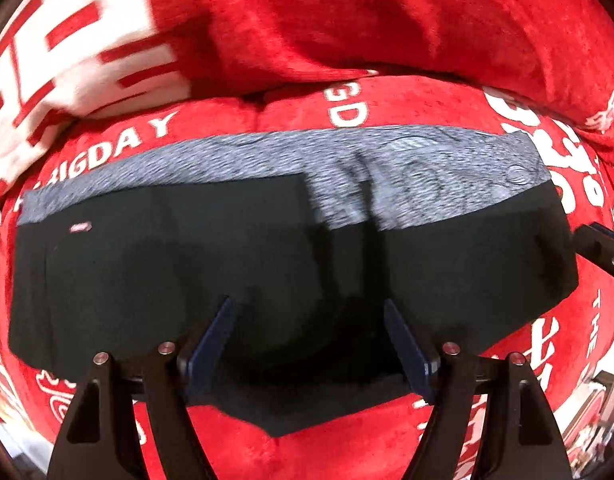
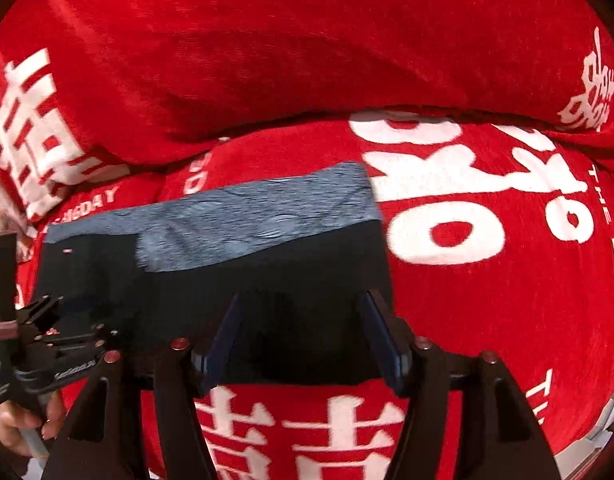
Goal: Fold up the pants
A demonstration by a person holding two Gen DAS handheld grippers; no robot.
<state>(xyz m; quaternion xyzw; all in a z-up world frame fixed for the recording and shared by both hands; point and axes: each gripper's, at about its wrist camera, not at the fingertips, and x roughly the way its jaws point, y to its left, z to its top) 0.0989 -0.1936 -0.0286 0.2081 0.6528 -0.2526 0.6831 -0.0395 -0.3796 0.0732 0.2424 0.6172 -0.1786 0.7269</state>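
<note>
— What's written there?
— "BIGDAY" on the red blanket (image 1: pixel 267 40); the folded pants (image 1: pixel 147 272) lie on it.
— Your fingers?
— My left gripper (image 1: pixel 309 340) and right gripper (image 2: pixel 303 332) both gape, holding nothing.

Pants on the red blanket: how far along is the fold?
Done: the black pants lie as a compact folded rectangle, grey lining band showing, on the red blanket. In hand: nothing; left tongs and right tongs hover open above. Left: possibly one more fold.
</note>
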